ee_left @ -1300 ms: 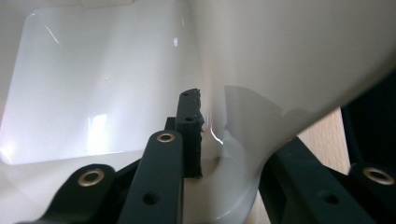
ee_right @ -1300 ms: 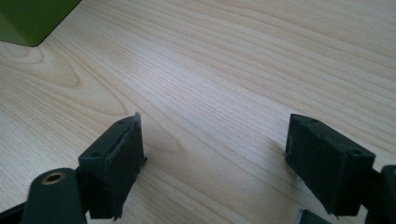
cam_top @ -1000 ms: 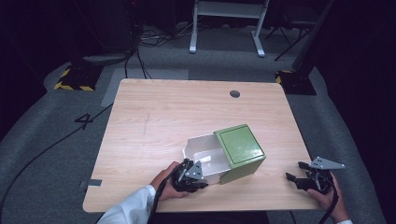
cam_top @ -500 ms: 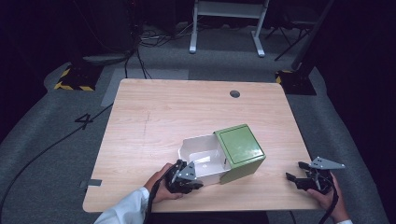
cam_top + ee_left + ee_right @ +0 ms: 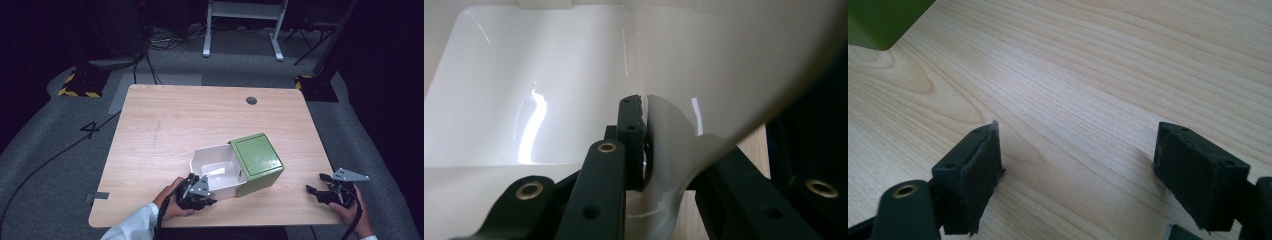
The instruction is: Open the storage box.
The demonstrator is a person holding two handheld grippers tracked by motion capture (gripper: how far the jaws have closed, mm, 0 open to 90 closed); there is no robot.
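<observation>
White drawer (image 5: 216, 172) sits lower centre of the high view, half out of green box (image 5: 257, 161), long axis toward lower left. Left gripper (image 5: 196, 192) is clamped on its near wall (image 5: 664, 150). Right gripper (image 5: 327, 192) rests well apart at lower right, jaws spread on bare table (image 5: 1128, 75).

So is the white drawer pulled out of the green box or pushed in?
Pulled partly out. The white drawer sticks out of the green box, its empty inside showing, and the left gripper pinches its front wall.

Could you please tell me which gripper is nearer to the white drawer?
Left. The left gripper clamps the white drawer's front wall; the right gripper sits apart, beyond the green box.
</observation>
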